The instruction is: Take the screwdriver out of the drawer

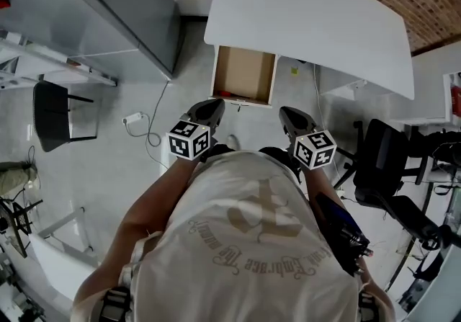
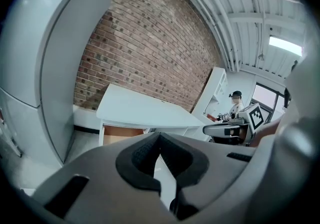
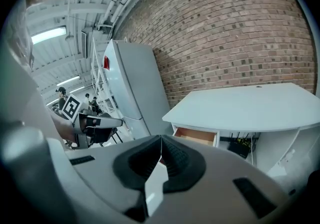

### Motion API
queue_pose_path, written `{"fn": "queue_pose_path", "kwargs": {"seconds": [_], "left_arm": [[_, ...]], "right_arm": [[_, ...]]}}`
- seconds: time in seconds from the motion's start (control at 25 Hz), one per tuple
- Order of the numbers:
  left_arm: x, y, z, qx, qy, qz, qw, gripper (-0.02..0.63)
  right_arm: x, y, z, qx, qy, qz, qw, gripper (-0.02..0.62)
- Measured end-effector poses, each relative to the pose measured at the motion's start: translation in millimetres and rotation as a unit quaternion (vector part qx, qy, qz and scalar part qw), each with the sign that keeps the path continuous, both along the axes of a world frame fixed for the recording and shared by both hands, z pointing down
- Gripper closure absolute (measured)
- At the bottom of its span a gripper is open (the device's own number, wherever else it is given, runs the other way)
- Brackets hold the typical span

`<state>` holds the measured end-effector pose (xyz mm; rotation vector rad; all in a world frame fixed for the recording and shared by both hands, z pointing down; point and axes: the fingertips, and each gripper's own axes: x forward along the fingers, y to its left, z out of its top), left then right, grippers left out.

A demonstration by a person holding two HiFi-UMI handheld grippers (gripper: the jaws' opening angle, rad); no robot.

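Note:
A white desk [image 1: 310,18] stands ahead with its drawer [image 1: 248,72] pulled open, showing a bare wooden bottom. Something small and red [image 1: 225,93] lies at the drawer's near left corner; I cannot tell whether it is the screwdriver. My left gripper [image 1: 209,108] and right gripper [image 1: 292,115] are held side by side just short of the drawer, above the floor. Both are shut with nothing between the pads. The left gripper [image 2: 160,138] points at the drawer [image 2: 122,132] from the left. The right gripper [image 3: 161,140] points at the drawer [image 3: 197,136] from the right.
A tall grey cabinet [image 1: 122,3] stands left of the desk. A black chair [image 1: 54,115] is at the left and a black office chair [image 1: 382,162] at the right. A white cable [image 1: 148,130] lies on the floor. A brick wall [image 2: 145,42] runs behind the desk.

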<state>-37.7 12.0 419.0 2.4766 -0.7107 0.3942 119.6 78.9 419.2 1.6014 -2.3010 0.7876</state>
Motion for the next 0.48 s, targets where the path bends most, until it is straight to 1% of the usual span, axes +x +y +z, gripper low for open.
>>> {"fn": "queue_pose_path", "kwargs": {"seconds": [0.2, 0.48], "left_arm": [[-19, -13, 4, -0.001, -0.001, -0.023, 0.9997, 0.586], [-47, -25, 5, -0.008, -0.009, -0.071, 0.9974, 0.586]], "right_arm": [[-6, -18, 6, -0.005, 0.004, -0.012, 1.0, 0.572], [-28, -49, 12, -0.012, 0.005, -0.063, 0.998, 0.572]]}}
